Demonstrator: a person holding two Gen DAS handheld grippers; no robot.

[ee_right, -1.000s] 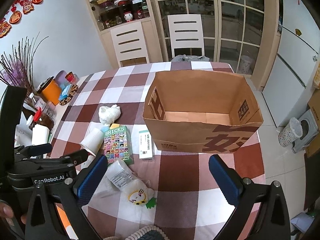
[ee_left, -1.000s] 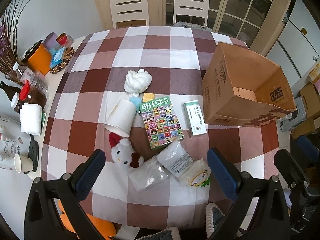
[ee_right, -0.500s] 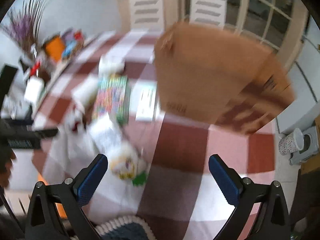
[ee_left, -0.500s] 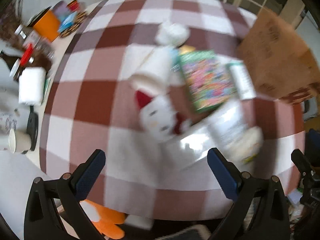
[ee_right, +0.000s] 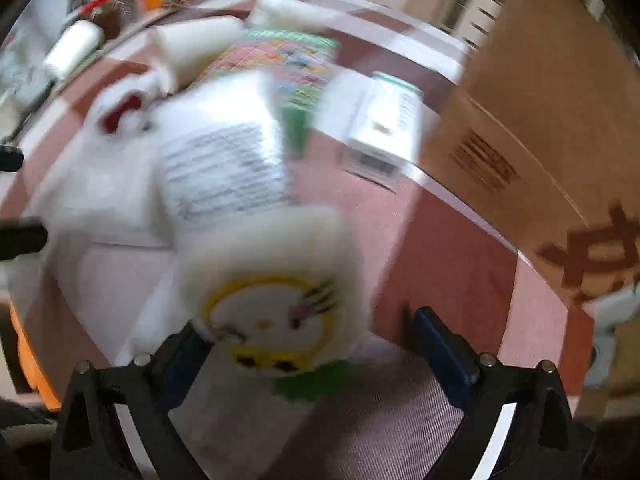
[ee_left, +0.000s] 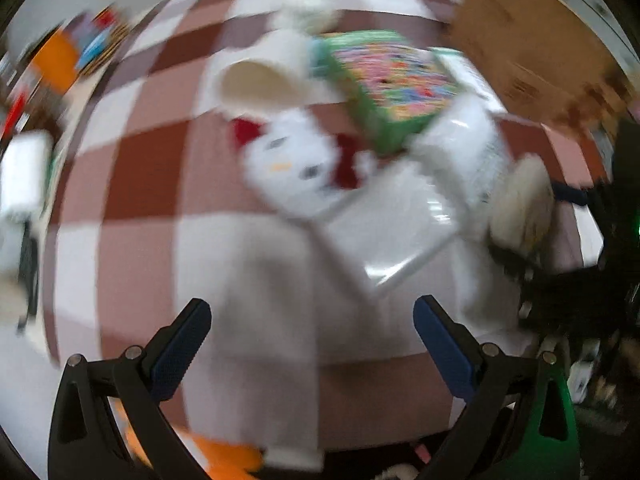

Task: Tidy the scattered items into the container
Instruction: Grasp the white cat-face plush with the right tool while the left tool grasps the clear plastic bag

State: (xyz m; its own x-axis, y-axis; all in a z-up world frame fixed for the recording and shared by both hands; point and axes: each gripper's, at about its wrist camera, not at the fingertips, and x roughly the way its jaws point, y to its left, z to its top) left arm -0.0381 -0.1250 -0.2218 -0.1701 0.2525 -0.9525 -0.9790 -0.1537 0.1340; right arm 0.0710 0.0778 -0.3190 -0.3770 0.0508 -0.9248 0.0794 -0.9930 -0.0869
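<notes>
Both views motion-blurred. Checked cloth (ee_left: 140, 168), red-brown/white. Cardboard box (ee_right: 560, 120), open, stands at table's far right.

R gripper (ee_right: 308, 344): jaws wide but closing; fluffy white pouch w/ yellow-ringed face (ee_right: 272, 300) lies between blue pads, contact not clear.

L gripper (ee_left: 312, 320): jaws spread, nothing between; glossy clear bag (ee_left: 396, 224) just beyond tips, plush cat toy (ee_left: 292, 164) behind it.

L view only: paper cup's mouth (ee_left: 260, 84). R view only: printed label on wipes pack (ee_right: 224, 168).

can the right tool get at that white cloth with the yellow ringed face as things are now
Probably yes. The right tool is closing, its fingers either side of the white cloth with the yellow-ringed face, which lies uncovered on the checked tablecloth. Its left pad looks close to the cloth; blur hides any contact.
</notes>
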